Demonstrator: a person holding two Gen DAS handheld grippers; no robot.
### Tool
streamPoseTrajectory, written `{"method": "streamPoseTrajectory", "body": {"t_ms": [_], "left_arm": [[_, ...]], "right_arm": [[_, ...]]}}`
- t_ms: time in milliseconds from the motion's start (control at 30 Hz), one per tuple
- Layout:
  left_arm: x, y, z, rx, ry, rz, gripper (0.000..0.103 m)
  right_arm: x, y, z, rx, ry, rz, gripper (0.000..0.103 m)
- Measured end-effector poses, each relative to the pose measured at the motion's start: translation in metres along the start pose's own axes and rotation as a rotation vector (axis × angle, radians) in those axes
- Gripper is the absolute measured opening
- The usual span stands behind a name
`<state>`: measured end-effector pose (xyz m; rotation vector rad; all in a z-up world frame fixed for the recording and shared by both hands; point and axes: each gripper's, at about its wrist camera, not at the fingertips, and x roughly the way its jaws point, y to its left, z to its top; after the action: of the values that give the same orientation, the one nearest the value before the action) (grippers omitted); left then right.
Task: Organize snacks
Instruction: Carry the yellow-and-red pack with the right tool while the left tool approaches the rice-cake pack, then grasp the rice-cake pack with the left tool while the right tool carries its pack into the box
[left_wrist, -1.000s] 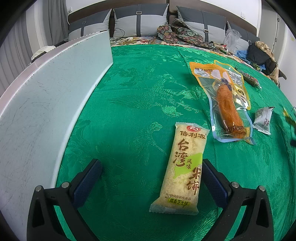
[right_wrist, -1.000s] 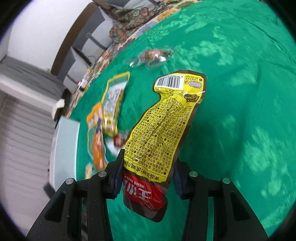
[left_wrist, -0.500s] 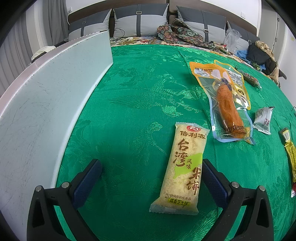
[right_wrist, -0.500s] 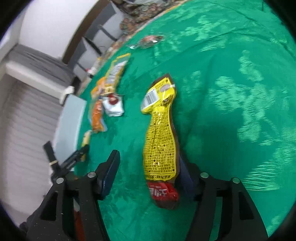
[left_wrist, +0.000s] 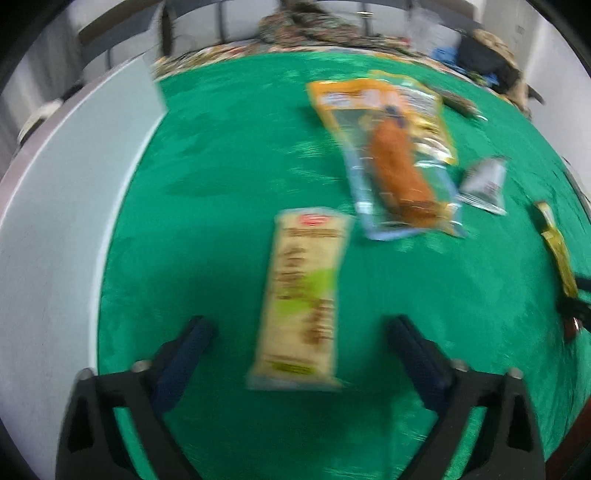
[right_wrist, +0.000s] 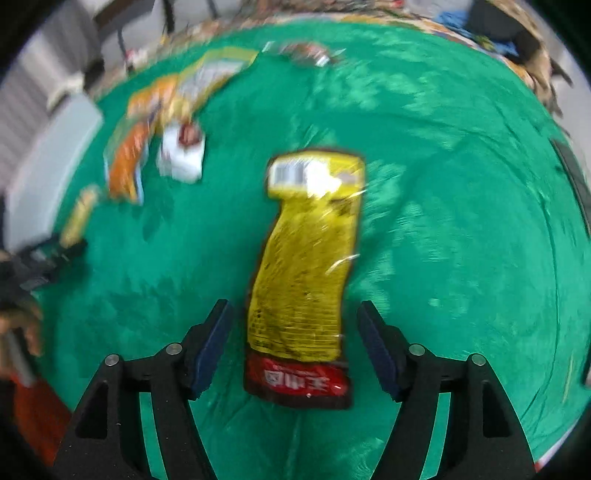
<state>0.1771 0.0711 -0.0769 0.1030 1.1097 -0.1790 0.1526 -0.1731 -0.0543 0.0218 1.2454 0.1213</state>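
1. The yellow plastic snack pouch with a red bottom band lies flat on the green patterned cloth, centre frame, between the right gripper fingers, which are spread and touch nothing.
2. The beige rice-cracker packet lies lower centre between the left gripper fingers, likewise spread.
3. A clear orange sausage pack lies upper right.

Both wrist views low, forward-facing; share green cloth.

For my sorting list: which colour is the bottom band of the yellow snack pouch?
Red with white writing, on the yellow snack pouch; clearest in the right wrist view.
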Motion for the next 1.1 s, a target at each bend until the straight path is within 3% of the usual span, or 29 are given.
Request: {"method": "streamPoseTrajectory", "body": {"t_ms": [33, 100, 200, 233, 467, 533, 633, 767, 933, 1067, 1100], "left_arm": [[-0.003, -0.006, 0.001, 0.027, -0.005, -0.014, 0.060], [-0.008, -0.016, 0.003, 0.067, 0.003, -0.030, 0.032], [-0.011, -0.016, 0.001, 0.045, 0.005, -0.052, 0.032], [-0.014, -0.014, -0.001, 0.020, -0.003, -0.068, 0.032], [-0.058, -0.002, -0.027, -0.160, -0.092, -0.236, 0.032], [-0.073, -0.003, -0.033, -0.188, -0.117, -0.269, 0.032], [-0.096, 0.001, -0.037, -0.230, -0.153, -0.314, 0.032], [-0.133, 0.023, -0.042, -0.303, -0.212, -0.370, 0.032], [-0.179, 0.081, -0.046, -0.402, -0.303, -0.378, 0.032], [-0.210, 0.152, -0.054, -0.480, -0.361, -0.283, 0.032], [-0.216, 0.176, -0.057, -0.496, -0.369, -0.225, 0.032]], "right_arm": [[0.001, 0.009, -0.001, -0.055, -0.023, -0.053, 0.063], [-0.002, 0.015, -0.002, -0.086, -0.040, -0.081, 0.051], [-0.012, 0.007, -0.004, -0.063, -0.041, -0.050, 0.039], [-0.017, -0.005, -0.005, -0.006, -0.041, 0.003, 0.033], [-0.032, -0.065, -0.025, 0.351, -0.072, 0.420, 0.032], [-0.034, -0.073, -0.032, 0.444, -0.094, 0.570, 0.032], [-0.040, -0.075, -0.042, 0.519, -0.124, 0.705, 0.032], [-0.056, -0.058, -0.038, 0.511, -0.152, 0.791, 0.032], [-0.095, 0.005, -0.009, 0.371, -0.184, 0.864, 0.032], [-0.118, 0.085, 0.027, 0.237, -0.180, 0.955, 0.032], [-0.123, 0.114, 0.037, 0.193, -0.173, 0.985, 0.032]]}}
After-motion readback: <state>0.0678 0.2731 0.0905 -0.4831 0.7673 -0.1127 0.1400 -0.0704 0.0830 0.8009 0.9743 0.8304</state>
